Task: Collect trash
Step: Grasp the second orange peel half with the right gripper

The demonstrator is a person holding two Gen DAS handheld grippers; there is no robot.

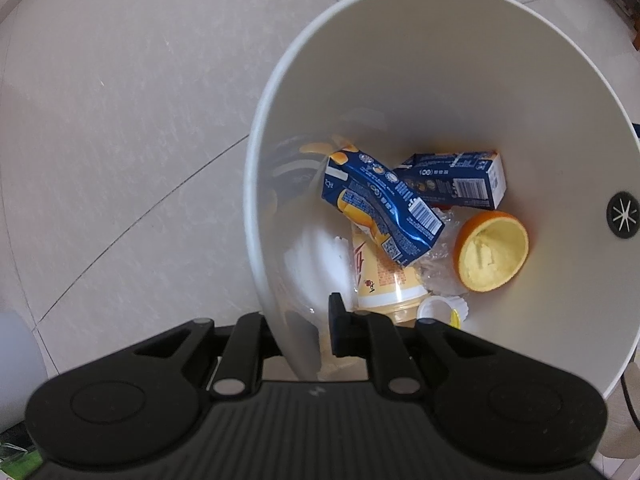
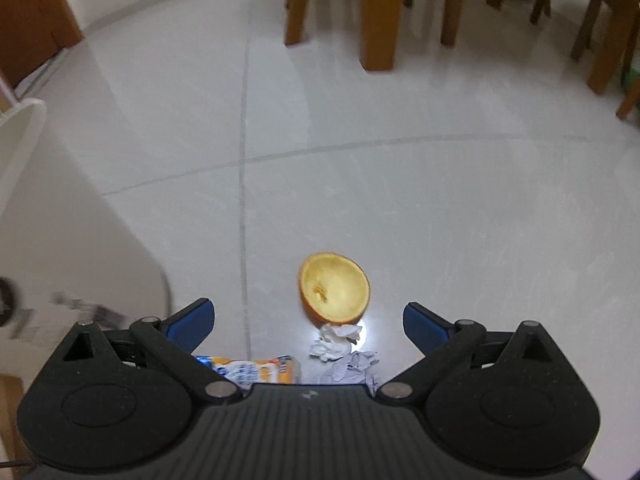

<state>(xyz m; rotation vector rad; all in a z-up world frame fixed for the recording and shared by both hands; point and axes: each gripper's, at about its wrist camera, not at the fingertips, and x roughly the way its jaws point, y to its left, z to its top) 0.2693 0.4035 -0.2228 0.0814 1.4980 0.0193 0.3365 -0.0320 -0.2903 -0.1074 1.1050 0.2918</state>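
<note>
While the left gripper (image 1: 304, 332) clamps the near rim of the white bin (image 1: 440, 60), its jaws stand one outside and one inside the wall, closed onto the rim; the bin sits tilted on the pale tiled floor (image 1: 120, 120), mouth toward the camera; inside lie two blue juice cartons, one crumpled carton (image 1: 380, 204) on top of a yellow cup (image 1: 380, 280), the other carton (image 1: 456, 178) behind it against the far wall; an orange half (image 1: 491, 251), hollow side up, rests to the right of them near some clear plastic wrap (image 1: 436, 256); a small white cap (image 1: 442, 308) lies just beside the cup's mouth.

In the right wrist view the right gripper (image 2: 308, 320) hangs over the floor (image 2: 440, 200) with jaws spread wide, blue pads showing, nothing held; a second orange half (image 2: 334, 294) lies on the floor between and just ahead of the jaws, hollow side up; crumpled white tissue (image 2: 340, 346) touches its near edge; a blue and orange carton (image 2: 256, 370) lies on the floor to the left of the tissue, partly hidden by the gripper body; the bin's outer wall (image 2: 60, 220) fills the left edge, blurred; wooden chair and furniture legs (image 2: 376, 16) stand well apart at the far side.
</note>
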